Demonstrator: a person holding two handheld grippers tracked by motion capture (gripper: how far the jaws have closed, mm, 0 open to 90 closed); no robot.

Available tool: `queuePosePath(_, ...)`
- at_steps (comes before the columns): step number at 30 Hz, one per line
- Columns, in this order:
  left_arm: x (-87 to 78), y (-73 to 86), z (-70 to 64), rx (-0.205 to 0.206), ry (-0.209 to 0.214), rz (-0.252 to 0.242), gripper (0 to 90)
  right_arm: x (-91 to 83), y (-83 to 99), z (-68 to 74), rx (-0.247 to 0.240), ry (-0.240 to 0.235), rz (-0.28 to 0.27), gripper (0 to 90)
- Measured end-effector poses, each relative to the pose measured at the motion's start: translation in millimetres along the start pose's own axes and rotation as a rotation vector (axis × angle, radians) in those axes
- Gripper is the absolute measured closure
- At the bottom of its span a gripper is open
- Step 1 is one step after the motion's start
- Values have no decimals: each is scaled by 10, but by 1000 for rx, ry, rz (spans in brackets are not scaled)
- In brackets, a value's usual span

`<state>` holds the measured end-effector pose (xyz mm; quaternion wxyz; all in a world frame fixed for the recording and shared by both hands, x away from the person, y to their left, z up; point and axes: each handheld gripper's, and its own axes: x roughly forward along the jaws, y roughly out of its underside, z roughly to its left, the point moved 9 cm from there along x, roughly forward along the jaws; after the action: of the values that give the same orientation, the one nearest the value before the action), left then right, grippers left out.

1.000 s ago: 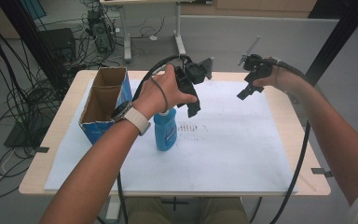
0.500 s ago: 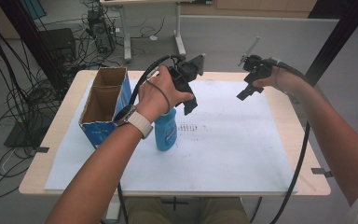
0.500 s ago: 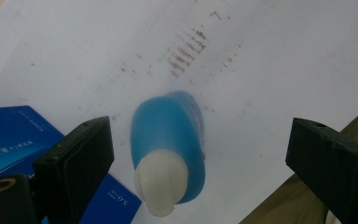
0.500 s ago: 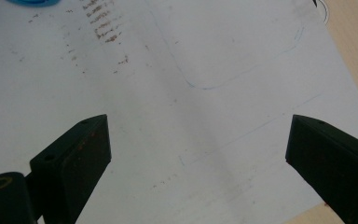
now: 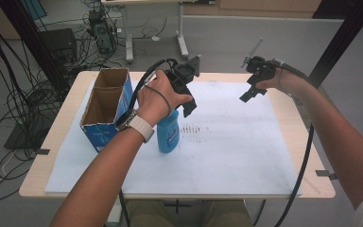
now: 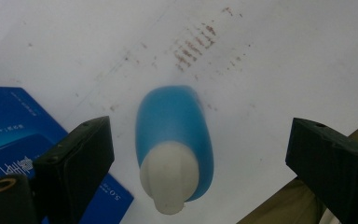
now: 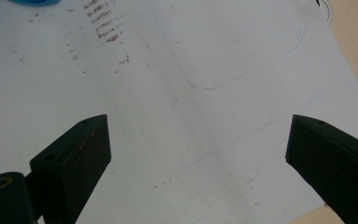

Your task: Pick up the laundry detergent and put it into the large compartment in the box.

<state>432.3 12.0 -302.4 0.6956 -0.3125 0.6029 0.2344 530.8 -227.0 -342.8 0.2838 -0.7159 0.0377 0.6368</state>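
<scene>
Bottle (image 6: 175, 154), blue w/ white cap, stands upright on white sheet (image 5: 227, 156) just beside box (image 5: 105, 106). Left gripper (image 6: 198, 158) hangs above it, jaws wide apart, holding nothing. Right gripper (image 7: 198, 163) likewise wide open & empty, over bare sheet. Risk: an off-centre descent could clip the cap and tip bottle; a jaw may also snag box wall.

White print on blue box (image 6: 14, 135) beside blue bottle (image 6: 175, 135) — too small and blurred to read. Label on bottle front (image 5: 168, 135) — illegible. Rust-brown marks on white sheet (image 7: 177, 93) beyond bottle — smudges, not lettering.
</scene>
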Motion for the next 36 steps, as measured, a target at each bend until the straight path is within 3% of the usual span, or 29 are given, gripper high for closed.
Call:
queuePosePath(11,89,36,17,-60,9,-5,81,24,-3,3,-3,-4,3,65)
queuePosePath(20,162,67,43,-68,11,0,88,32,-1,3,-3,-3,6,65)
queuePosePath(26,199,97,67,-95,17,-3,89,48,-13,9,-6,-5,8,66)
queuePosePath(36,267,123,87,-91,26,-2,90,59,-13,13,-6,-6,12,65)
